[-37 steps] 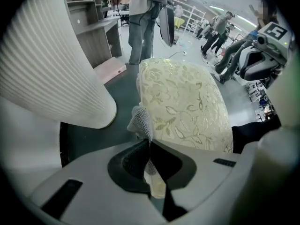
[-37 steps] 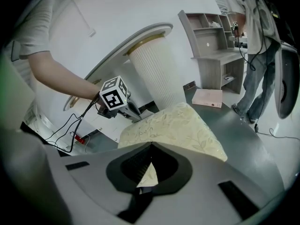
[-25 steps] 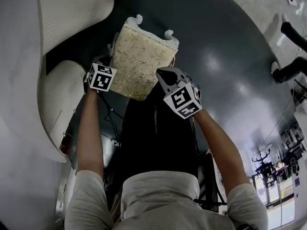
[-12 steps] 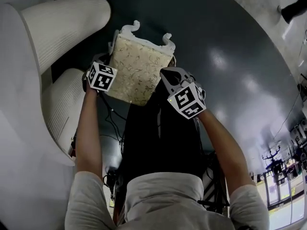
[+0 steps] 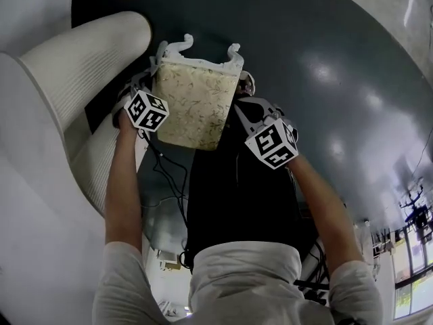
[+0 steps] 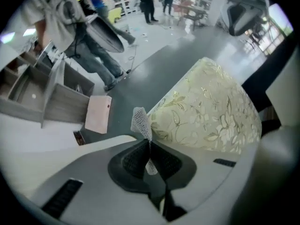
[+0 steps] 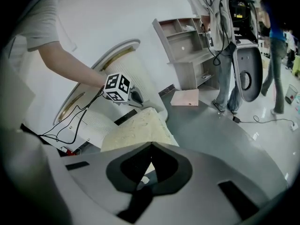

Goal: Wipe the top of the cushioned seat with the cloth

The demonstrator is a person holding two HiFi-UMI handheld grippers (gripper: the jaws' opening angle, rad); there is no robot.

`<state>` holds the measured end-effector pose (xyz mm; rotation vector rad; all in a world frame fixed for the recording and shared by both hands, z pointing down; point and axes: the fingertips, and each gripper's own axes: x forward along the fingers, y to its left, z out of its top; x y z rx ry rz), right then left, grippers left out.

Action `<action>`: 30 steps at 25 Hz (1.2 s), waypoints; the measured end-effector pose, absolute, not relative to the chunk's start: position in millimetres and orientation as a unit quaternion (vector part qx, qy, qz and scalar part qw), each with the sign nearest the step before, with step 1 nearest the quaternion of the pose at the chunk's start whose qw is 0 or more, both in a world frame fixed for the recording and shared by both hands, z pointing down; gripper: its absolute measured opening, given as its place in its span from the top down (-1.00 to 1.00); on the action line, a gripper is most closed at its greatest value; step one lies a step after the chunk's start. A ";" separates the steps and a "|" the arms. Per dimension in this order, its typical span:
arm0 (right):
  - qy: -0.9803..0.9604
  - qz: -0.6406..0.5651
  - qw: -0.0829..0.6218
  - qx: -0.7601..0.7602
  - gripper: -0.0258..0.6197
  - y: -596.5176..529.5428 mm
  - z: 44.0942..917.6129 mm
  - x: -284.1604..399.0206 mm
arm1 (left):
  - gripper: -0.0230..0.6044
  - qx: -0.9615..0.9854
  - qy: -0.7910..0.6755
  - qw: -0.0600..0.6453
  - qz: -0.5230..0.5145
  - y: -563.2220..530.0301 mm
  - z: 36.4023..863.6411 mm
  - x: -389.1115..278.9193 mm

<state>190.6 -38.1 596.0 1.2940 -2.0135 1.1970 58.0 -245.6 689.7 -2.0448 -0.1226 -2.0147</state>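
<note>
The cushioned seat [image 5: 193, 103] has a cream floral top and white scrolled legs, and it stands on the dark floor. In the left gripper view my left gripper [image 6: 149, 142] is shut on a small white mesh cloth [image 6: 140, 120], which sticks up just beside the corner of the seat [image 6: 211, 104]. In the head view the left gripper [image 5: 143, 101] points down at the seat's left edge. My right gripper [image 5: 239, 101] is at the seat's right edge, above it. Its jaws [image 7: 151, 146] are shut with nothing held, and the seat [image 7: 136, 128] lies beyond them.
A large white ribbed furniture piece [image 5: 81, 46] curves close along the left. A pinkish board [image 6: 97, 114] lies on the floor past the seat. A grey shelf unit [image 7: 187, 41] and standing people [image 7: 225, 55] are further off. Cables [image 5: 162, 168] trail near my legs.
The left gripper has rolled and slid along the seat's left edge with the cloth. The right gripper has shifted a little right. The seat now sits higher in the head view.
</note>
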 end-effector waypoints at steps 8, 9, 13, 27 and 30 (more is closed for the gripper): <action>-0.722 0.443 0.232 0.478 0.89 -18.0 598.1 188.4 | 0.84 -0.678 -0.149 0.265 -0.669 -241.9 689.5 93.0; -0.721 0.442 0.233 0.479 0.89 -17.6 597.8 189.2 | 0.84 -0.673 -0.162 0.275 -0.667 -238.6 689.5 95.6; -0.718 0.437 0.229 0.491 0.89 -21.0 595.4 193.7 | 0.84 -0.663 -0.204 0.297 -0.656 -222.3 691.4 102.0; -0.707 0.438 0.216 0.512 0.89 -3.0 588.6 201.8 | 0.84 -0.661 -0.250 0.322 -0.630 -177.7 685.9 142.8; -0.700 0.438 0.214 0.521 0.89 4.6 588.7 204.9 | 0.84 -0.660 -0.264 0.327 -0.622 -161.9 688.4 149.1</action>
